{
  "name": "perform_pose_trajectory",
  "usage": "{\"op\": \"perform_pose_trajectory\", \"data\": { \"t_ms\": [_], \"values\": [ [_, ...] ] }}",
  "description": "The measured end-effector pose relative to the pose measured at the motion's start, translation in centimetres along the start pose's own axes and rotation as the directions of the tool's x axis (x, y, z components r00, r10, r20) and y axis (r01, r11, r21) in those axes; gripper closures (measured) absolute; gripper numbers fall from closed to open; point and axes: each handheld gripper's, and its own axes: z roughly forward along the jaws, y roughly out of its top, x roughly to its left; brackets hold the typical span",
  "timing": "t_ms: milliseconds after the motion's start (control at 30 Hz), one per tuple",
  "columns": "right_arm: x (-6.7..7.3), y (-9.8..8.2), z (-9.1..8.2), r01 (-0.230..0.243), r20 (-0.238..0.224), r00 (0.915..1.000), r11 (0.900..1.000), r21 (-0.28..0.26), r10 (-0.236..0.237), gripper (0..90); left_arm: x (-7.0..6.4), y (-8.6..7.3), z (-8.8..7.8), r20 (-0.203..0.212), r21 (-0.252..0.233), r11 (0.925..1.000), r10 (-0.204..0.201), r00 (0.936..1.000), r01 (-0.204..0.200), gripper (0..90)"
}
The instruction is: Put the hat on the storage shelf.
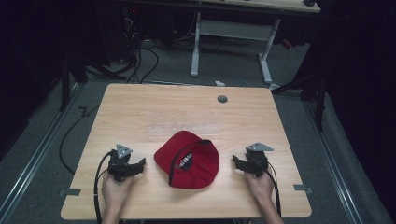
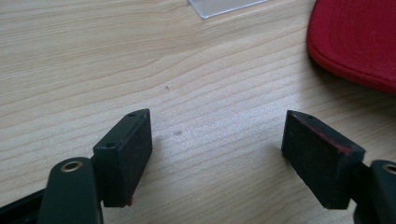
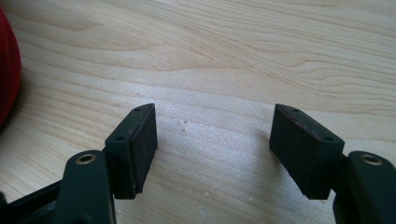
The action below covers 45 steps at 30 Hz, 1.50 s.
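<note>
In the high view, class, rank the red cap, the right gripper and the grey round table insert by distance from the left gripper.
1. Red cap, just beside the left gripper, mid-table.
2. Right gripper, beyond the cap.
3. Grey round table insert, near the far edge.

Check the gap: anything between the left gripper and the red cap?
Nothing. In the high view, bare wooden table separates the left gripper from the red cap.

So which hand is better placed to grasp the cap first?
Probably left. The left gripper sits open, closer to the cap, whose red edge lies near its jaws in its own view. The right gripper is open too, with a wider gap.
</note>
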Motion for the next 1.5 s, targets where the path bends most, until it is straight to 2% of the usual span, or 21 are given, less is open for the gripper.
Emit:
{"op": "perform_pose_trajectory", "data": {
  "t_ms": [733, 1033, 1167, 1267, 1400, 1467, 1500],
  "values": [
    [0.0, 0.0, 0.0, 0.022, -0.019, 0.9996, 1.000, 0.000, -0.022, 32.7, 0.0, 0.0, 0.0, -0.001, -0.001, 1.0000, 0.000, 1.0000, 0.000, 24.4],
    [0.1, 0.0, -0.1, 0.023, -0.028, 0.9993, 1.000, -0.002, -0.023, 39.9, 0.0, 0.0, 0.0, 0.000, 0.000, 1.0000, 0.001, 1.0000, -0.001, 24.2],
    [0.0, 0.1, -0.7, 0.004, -0.060, 0.9982, 1.000, -0.012, -0.004, 41.8, 0.0, 0.0, 0.0, -0.001, 0.000, 1.0000, 0.001, 1.0000, -0.001, 24.2],
    [0.2, 0.3, -1.6, -0.012, -0.106, 0.9944, 0.998, -0.058, 0.005, 41.5, 0.0, 0.0, 0.0, 0.000, 0.000, 1.0000, 0.001, 1.0000, -0.001, 24.2],
    [0.4, 0.5, -2.1, -0.012, -0.142, 0.9899, 0.996, -0.089, -0.001, 38.7, 0.0, 0.0, 0.0, 0.000, -0.001, 1.0000, 0.000, 1.0000, 0.000, 24.2],
    [0.9, 1.1, -2.7, -0.010, -0.183, 0.9830, 0.993, -0.116, -0.012, 36.0, 0.0, 0.0, 0.0, -0.001, 0.000, 1.0000, 0.000, 1.0000, 0.000, 24.3],
    [0.9, 1.1, -2.7, -0.010, -0.183, 0.9830, 0.993, -0.116, -0.012, 36.0, 0.0, 0.0, 0.0, -0.001, 0.000, 1.0000, 0.000, 1.0000, 0.000, 24.2]
  ]
}}
